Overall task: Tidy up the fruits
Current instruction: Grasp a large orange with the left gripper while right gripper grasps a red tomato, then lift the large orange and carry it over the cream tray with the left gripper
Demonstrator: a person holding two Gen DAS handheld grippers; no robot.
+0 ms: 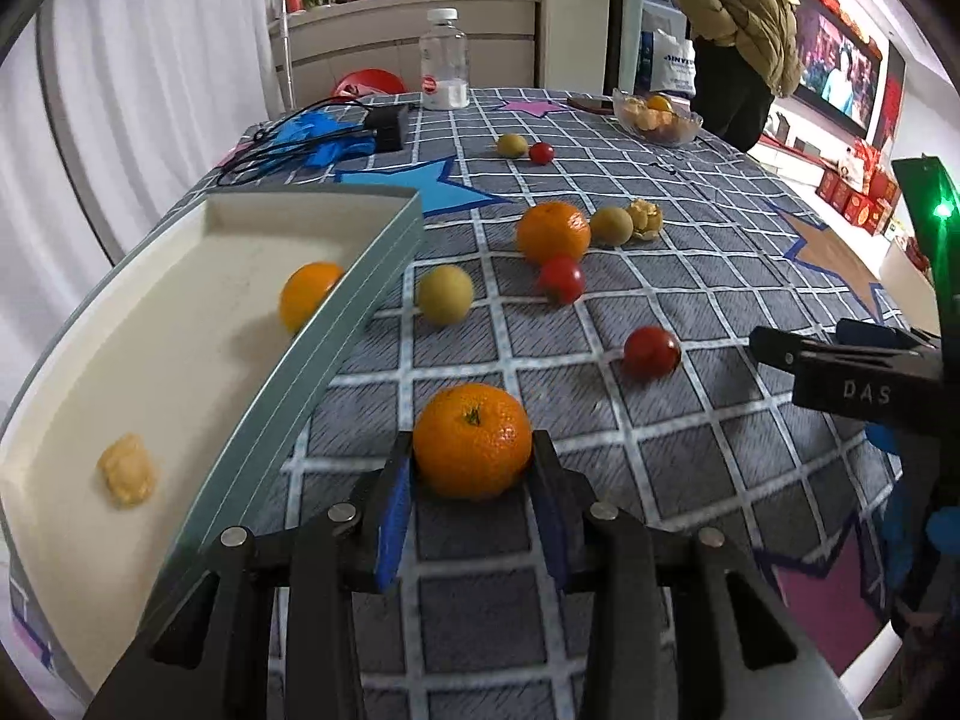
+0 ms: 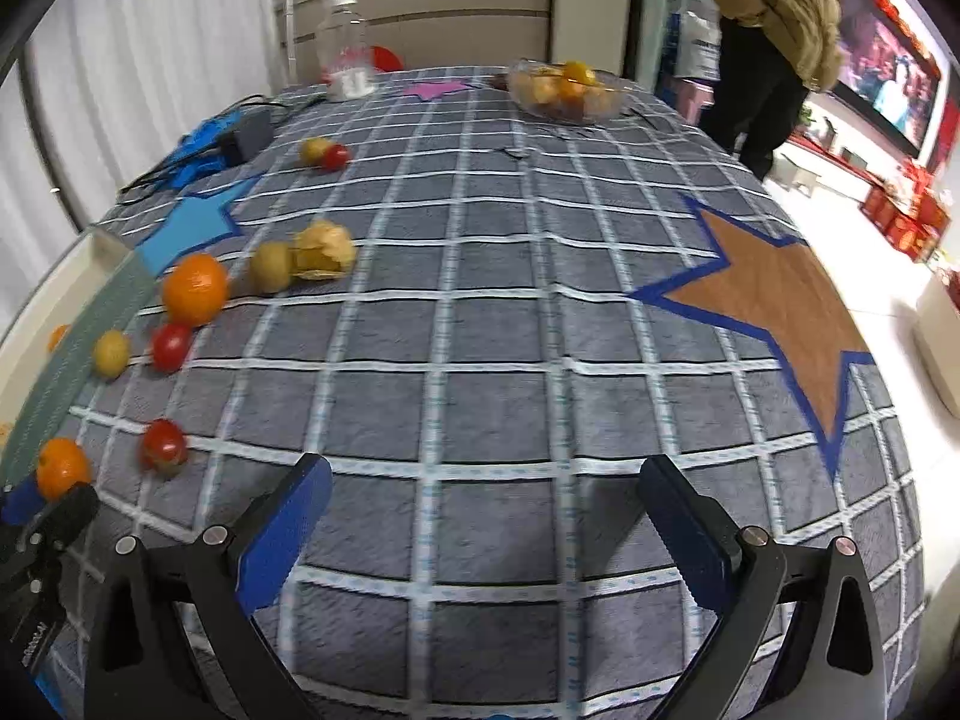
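My left gripper (image 1: 473, 450) is shut on a mandarin (image 1: 473, 441), held just right of the cream tray (image 1: 180, 372); the mandarin also shows in the right wrist view (image 2: 62, 467). The tray holds an orange fruit (image 1: 309, 294) and a yellow piece (image 1: 127, 469). On the cloth lie a second mandarin (image 1: 553, 231), yellow fruits (image 1: 445, 294) (image 1: 611, 225), a husked fruit (image 1: 645, 217) and cherry tomatoes (image 1: 651, 352) (image 1: 561, 279). My right gripper (image 2: 483, 483) is open and empty above bare cloth; it shows at the right of the left wrist view (image 1: 840, 360).
A glass bowl of fruit (image 1: 657, 118) stands at the far right of the table, a plastic bottle (image 1: 444, 60) at the back. Blue gloves and a black adapter with cables (image 1: 336, 132) lie at the back left. A person (image 1: 741, 30) stands beyond the table.
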